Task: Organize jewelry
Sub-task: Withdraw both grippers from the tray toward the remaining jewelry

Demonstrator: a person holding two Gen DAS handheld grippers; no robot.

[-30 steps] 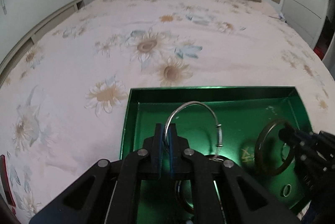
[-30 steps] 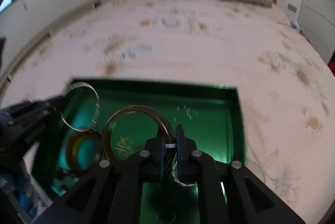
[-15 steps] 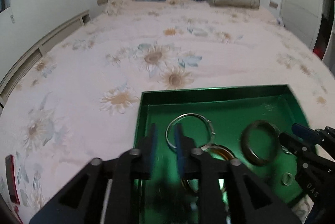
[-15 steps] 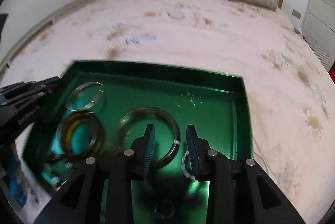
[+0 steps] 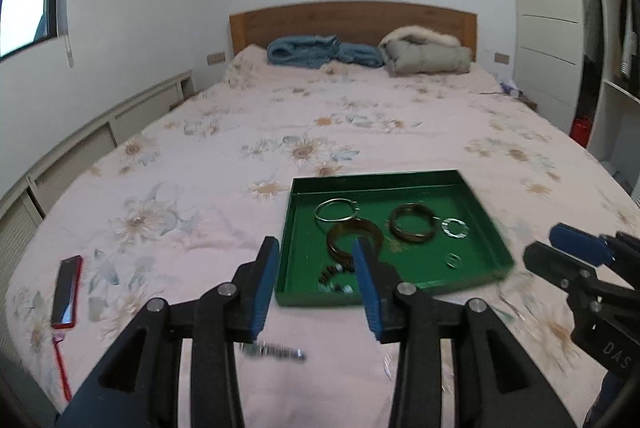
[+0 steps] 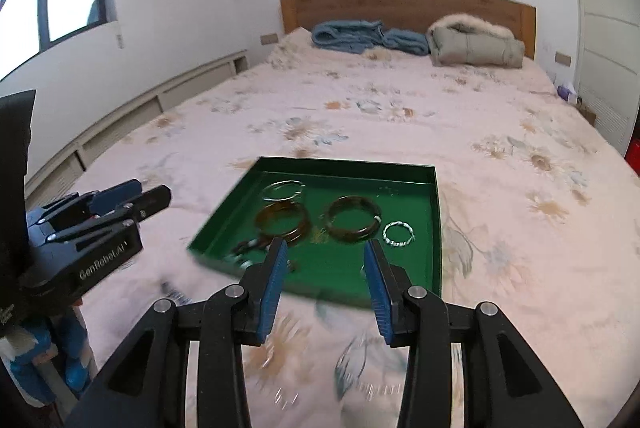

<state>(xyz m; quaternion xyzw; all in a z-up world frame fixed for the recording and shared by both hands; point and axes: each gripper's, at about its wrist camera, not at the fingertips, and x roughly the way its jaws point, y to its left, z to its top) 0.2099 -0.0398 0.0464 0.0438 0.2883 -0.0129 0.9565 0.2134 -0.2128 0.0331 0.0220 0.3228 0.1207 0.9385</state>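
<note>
- Both claws hang above a flowered bedspread (image 5: 200,188) with nothing between their blue pads: the left gripper (image 5: 316,284) and the right gripper (image 6: 324,276) stand parted, their jaws having just been opening.
- Beyond the fingertips, a shallow green tray (image 5: 486,216) lies on the bed, apart from both claws.
- Inside the tray, a thin silver bangle (image 5: 335,210) lies toward the far left, a wide amber bangle (image 5: 372,228) just nearer and touching it, and a dark brown bangle (image 5: 412,223) to their right.
- Just right of the brown bangle rests a small silver ring (image 6: 397,234); dark beads (image 5: 330,273) lie in the tray's near left corner.
- On the bedspread left of the tray lies a red phone (image 5: 67,292).
- At the headboard, a blue blanket (image 6: 360,36) and a grey quilt (image 6: 476,46) are bundled.
</note>
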